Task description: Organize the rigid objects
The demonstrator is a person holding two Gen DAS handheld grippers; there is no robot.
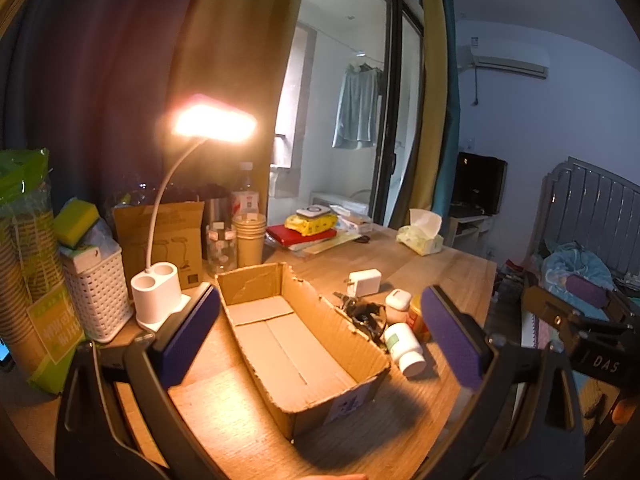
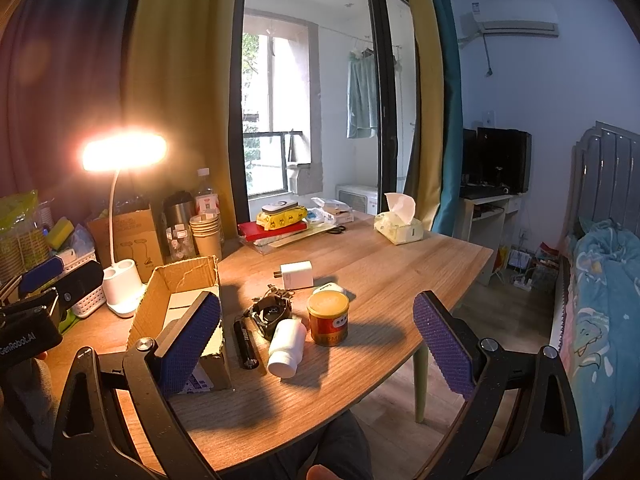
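Note:
An open, empty cardboard box (image 1: 296, 344) lies on the wooden table (image 2: 400, 256); it also shows in the right wrist view (image 2: 176, 292). Right of it lie a white pill bottle (image 2: 285, 346), a red-and-gold tin (image 2: 328, 318), a black cylinder (image 2: 245, 340), a black watch (image 2: 272, 314), a white charger (image 2: 296, 275) and a small white case (image 2: 330, 289). My left gripper (image 1: 320, 334) is open above the box. My right gripper (image 2: 320, 346) is open and empty above the loose items.
A lit white desk lamp (image 1: 160, 296) stands left of the box, beside a white basket (image 1: 98, 300), paper cups (image 1: 249, 240) and a glass jar (image 1: 221, 250). Books and a yellow pack (image 2: 280, 224) and a tissue box (image 2: 398, 226) sit at the table's far side. A bed (image 2: 600, 280) is right.

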